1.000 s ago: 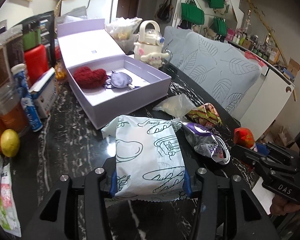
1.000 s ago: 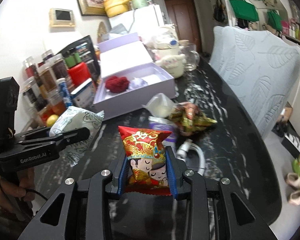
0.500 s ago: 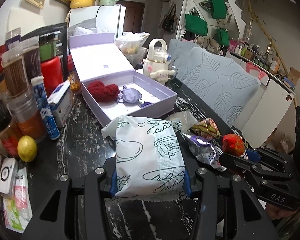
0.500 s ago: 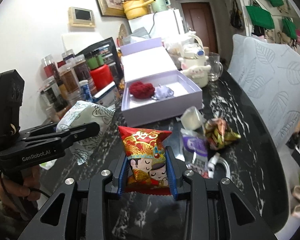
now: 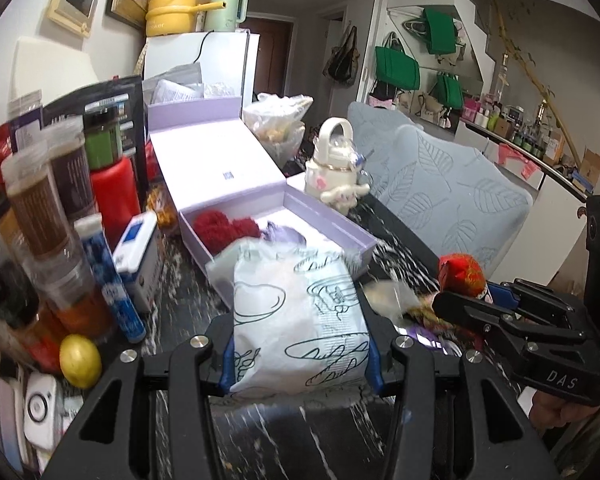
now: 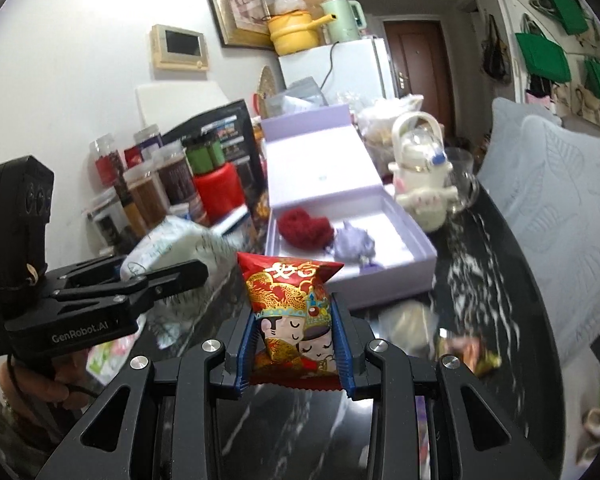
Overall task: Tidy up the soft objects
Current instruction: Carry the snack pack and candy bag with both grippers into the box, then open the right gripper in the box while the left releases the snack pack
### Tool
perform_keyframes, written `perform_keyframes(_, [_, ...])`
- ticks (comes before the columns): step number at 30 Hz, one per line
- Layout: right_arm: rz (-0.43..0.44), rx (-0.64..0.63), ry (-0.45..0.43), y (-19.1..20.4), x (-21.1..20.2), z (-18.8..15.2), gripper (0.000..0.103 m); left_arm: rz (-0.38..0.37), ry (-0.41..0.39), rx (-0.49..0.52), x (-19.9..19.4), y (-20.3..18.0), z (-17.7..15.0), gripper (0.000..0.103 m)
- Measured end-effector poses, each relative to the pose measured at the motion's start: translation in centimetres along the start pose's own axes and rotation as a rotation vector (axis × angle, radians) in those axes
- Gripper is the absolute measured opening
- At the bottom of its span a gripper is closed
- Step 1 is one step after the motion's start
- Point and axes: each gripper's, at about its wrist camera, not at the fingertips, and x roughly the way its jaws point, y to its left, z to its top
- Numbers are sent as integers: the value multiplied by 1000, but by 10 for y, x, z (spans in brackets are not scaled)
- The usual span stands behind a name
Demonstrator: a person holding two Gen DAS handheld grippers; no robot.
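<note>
- Closest to you, your left gripper (image 5: 298, 354) is clamped on a white pouch (image 5: 296, 320) printed with dark green line drawings; its blue pads press both sides and the pouch bulges up between the fingers.
- Your right gripper (image 6: 296, 354) is clamped on a red packet (image 6: 290, 312) showing two cartoon faces with closed eyes, standing upright between the blue pads.
- Seen from the left gripper, the right gripper (image 5: 470, 302) sits off to the right at about the same level, the red packet (image 5: 462, 274) poking past its black fingers. A hand (image 5: 556, 410) shows beneath it.
- Seen from the right gripper, the left gripper (image 6: 168, 276) lies to the left, with the white pouch (image 6: 172, 244) sticking out beyond its tips.
- Under both grippers runs a black marble table (image 6: 496, 292) with white veins.
- To the right, beyond the right gripper's tips, loose wrapped snacks (image 6: 464, 350) lie blurred on the table.
- Ahead of both grippers stands an open lilac box (image 6: 388, 280), its lid (image 6: 320, 168) leaning back.
- Inside the box, a red knitted heart (image 6: 306, 228) lies at the left, a small lilac soft item (image 6: 354, 242) just beside it.
- Left of the box stand jars and bottles (image 5: 40, 208), with a lemon (image 5: 80, 360) nearer you.
- Beyond the box to the right stands a white cartoon kettle (image 6: 420, 176).
</note>
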Motion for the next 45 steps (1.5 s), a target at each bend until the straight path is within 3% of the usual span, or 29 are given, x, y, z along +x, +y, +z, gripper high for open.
perform_keyframes(8, [25,7,-16,-12,26,42,33,-10,-45,19,26,8,37,47])
perform_keyframes(23, [-24,-31,18,-39,79,85,33,21,-42,33,82,25,75,47])
perform_keyframes(45, [-104,-60,229,-61,172,68,34,69,138,23,178,50,57,47])
